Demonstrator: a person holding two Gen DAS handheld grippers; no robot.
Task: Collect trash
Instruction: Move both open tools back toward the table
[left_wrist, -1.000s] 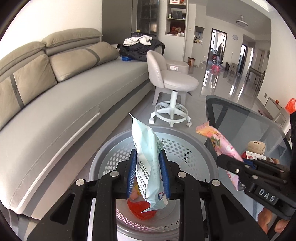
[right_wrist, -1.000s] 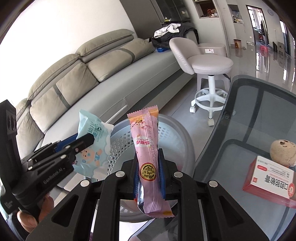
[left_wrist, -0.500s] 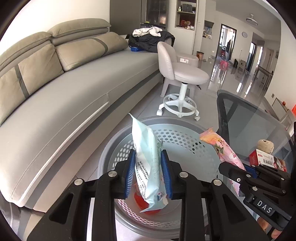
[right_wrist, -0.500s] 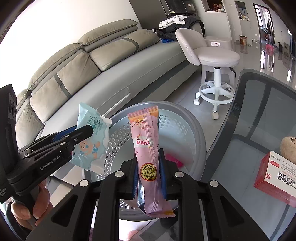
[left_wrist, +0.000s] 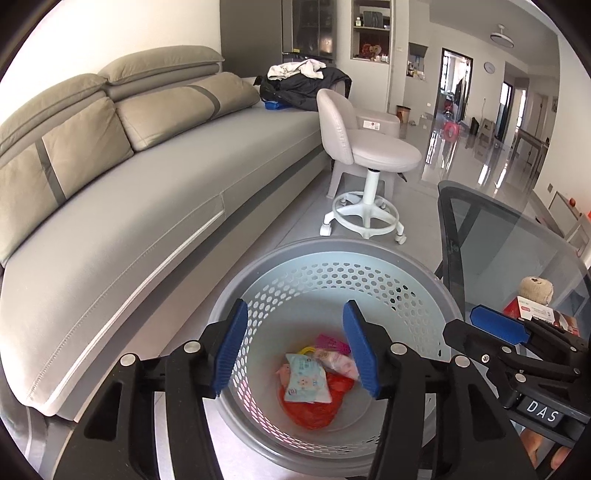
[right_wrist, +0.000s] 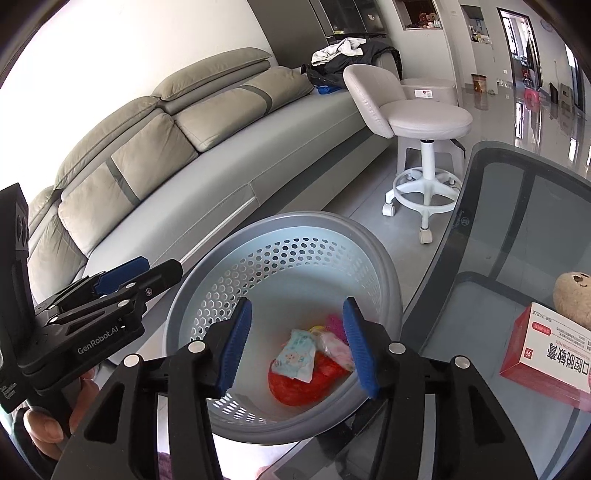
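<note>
Living-room floor, basket (left_wrist: 417, 280), wrappers (left_wrist: 306, 380) at its bottom, below both opening, empty jaws

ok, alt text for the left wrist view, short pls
The left tongs are opening, with nothing between them, above a grey perforated basket holding a pale blue packet, a pink wrapper and an orange bag. The right tongs hang at the right beside a glass table; a grey sofa and stool stand behind.

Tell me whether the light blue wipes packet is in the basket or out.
In. The light blue wipes packet lies on the orange bag at the bottom of the basket.
</note>
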